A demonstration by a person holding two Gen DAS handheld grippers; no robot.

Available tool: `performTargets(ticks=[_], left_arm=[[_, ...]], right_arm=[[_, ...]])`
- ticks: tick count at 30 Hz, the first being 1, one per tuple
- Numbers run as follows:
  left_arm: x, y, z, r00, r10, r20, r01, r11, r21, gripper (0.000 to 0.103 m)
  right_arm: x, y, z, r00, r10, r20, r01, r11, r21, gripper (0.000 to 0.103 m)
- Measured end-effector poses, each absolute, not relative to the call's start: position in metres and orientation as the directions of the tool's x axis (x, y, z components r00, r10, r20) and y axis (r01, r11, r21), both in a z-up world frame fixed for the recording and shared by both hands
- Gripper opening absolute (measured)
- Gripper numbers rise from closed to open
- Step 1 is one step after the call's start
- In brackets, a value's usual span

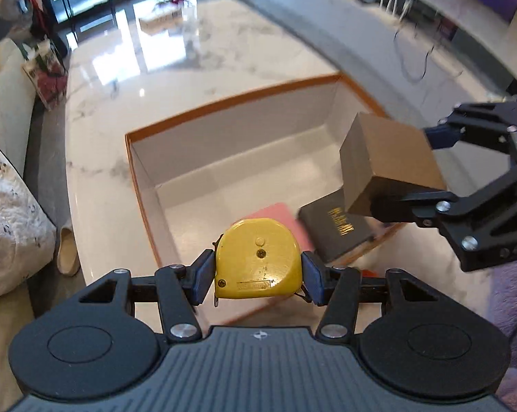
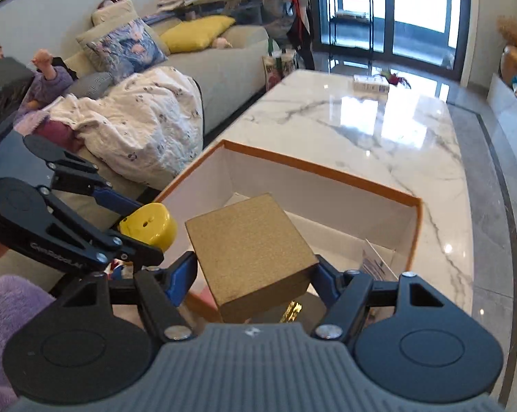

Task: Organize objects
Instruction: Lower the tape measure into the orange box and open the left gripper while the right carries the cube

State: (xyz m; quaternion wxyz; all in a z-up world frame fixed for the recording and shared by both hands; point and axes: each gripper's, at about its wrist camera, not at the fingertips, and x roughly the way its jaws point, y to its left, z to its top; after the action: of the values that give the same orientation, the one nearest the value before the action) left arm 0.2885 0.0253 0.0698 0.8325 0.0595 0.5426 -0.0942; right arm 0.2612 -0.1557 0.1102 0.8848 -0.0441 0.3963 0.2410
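In the lower middle of the left wrist view, the left gripper point(image 1: 257, 267) has its blue pads pressed on the two flat-edged sides of a yellow tape measure point(image 1: 258, 263), a hold that keeps its broad face turned up and the round body from rolling out. At the right of that frame the right gripper point(image 1: 426, 168) clamps a brown cardboard box point(image 1: 388, 158) across opposite faces, tilted and clear of everything below. Both loads hang over the near end of an open orange-rimmed box point(image 1: 224, 101) on the marble table point(image 1: 207, 44), probably the container for sorting. Inside it, lower centre, lie a pink item point(image 1: 282, 214) and a black box with gold lettering point(image 1: 337, 230), leaving the far half free.
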Motion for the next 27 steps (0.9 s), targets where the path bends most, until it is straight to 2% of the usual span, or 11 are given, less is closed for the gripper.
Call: performTargets(ticks=[3,10,15,19,27], left_arm=[[0.301,0.031,0.053,0.288,-0.091,-0.953,0.261,0.965,-0.013,0.063],[0.335,0.03,0.007,0.104,0.007,-0.995,0.256,0.966,0.034,0.062],[0.342,0.019,-0.007,0.085,0.062,-0.994,0.243,0.967,0.081,0.062],[0.335,0.008,-0.016,0.081,0.137,-0.987,0.292,0.944,0.155,0.062],[0.329,0.011,-0.019,0.059,0.125,-0.99,0.293,0.946,0.136,0.062]], right_arm=[[0.282,-0.15,0.098,0.536,0.407,-0.74,-0.464,0.874,0.144,0.072],[0.321,-0.146,0.071,0.493,0.398,-0.773,-0.449,0.878,0.166,0.072],[0.336,-0.143,0.056,0.47,0.399,-0.788,-0.453,0.875,0.172,0.072],[0.345,-0.142,0.049,0.455,0.401,-0.795,-0.458,0.871,0.177,0.072],[0.35,-0.139,0.046,0.445,0.395,-0.804,-0.458,0.872,0.174,0.072]])
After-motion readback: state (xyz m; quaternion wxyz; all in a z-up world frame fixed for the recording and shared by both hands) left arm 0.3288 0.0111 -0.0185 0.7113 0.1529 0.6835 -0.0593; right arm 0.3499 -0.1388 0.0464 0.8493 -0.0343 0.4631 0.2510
